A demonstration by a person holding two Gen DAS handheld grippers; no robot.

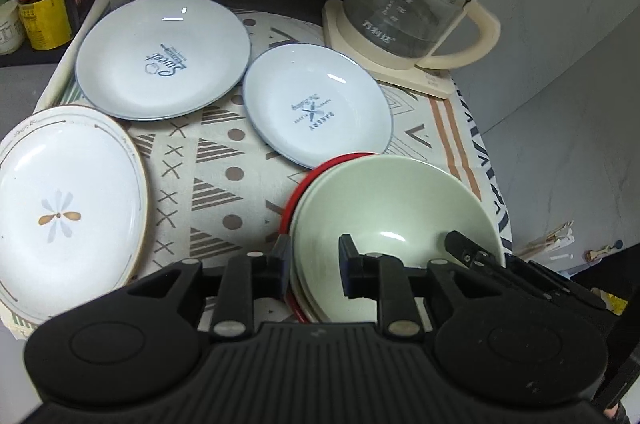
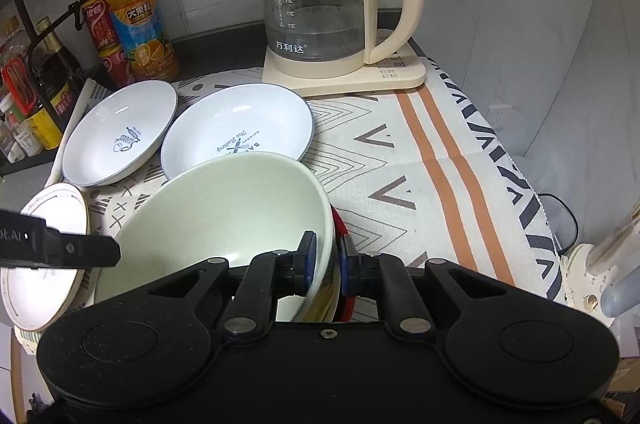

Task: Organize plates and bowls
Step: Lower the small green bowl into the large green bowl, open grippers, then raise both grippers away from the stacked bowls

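You are holding a stack of pale green bowls [image 1: 396,208] nested on something red [image 1: 289,202] at the near edge of the table [image 2: 448,160]. Your right tongs [image 2: 326,266] are clamping the stack's right rim, one pad inside the top bowl, one outside. Your left tongs [image 1: 314,262] are straddling the left rim with a visible gap, so they are standing apart and not gripping.

With one side unsupported, the stack is likely to tip or the bowls slide if you are lifting now. The small blue-rimmed plate [image 1: 318,106] is lying just beside the stack, so swinging forward risks a knock. The larger blue-rimmed plate [image 1: 162,56], the flower plate [image 1: 66,208] and the kettle [image 2: 320,12] are sitting farther off.
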